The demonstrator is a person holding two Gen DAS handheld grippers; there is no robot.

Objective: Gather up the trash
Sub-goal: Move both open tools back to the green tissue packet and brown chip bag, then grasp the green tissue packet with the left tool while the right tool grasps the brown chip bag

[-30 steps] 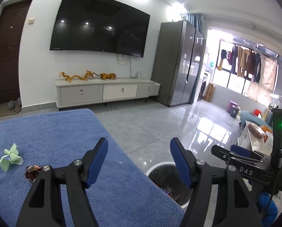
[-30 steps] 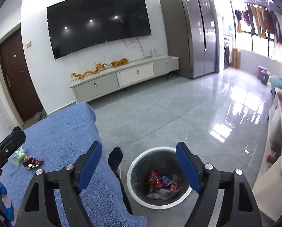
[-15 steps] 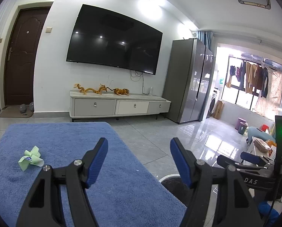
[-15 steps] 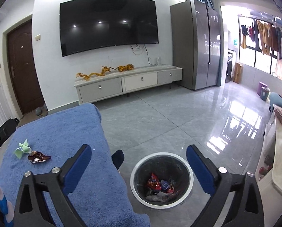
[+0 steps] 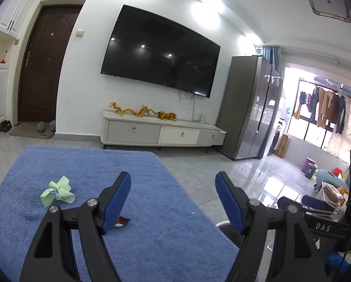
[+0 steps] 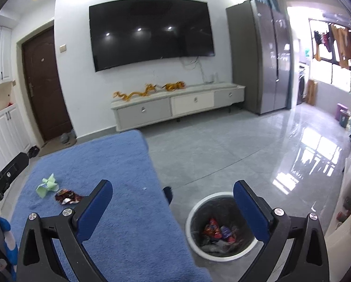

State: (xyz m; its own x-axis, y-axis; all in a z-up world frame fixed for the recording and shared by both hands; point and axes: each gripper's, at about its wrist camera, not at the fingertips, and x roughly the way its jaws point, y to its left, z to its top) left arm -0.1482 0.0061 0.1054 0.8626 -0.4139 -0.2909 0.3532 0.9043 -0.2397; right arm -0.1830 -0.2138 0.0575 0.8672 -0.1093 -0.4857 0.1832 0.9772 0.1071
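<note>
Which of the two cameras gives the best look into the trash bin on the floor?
The right wrist view. It looks down into the trash bin, showing its white rim and the wrappers inside. The left wrist view catches only a sliver of the rim behind a gripper finger.

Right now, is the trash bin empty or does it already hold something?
Not empty. In the right wrist view the trash bin stands upright on the floor with crumpled wrappers lying at its bottom, far below the rim.

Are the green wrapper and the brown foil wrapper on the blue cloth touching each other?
Apart. The right wrist view shows a strip of blue cloth between the green wrapper and the brown foil wrapper.
</note>
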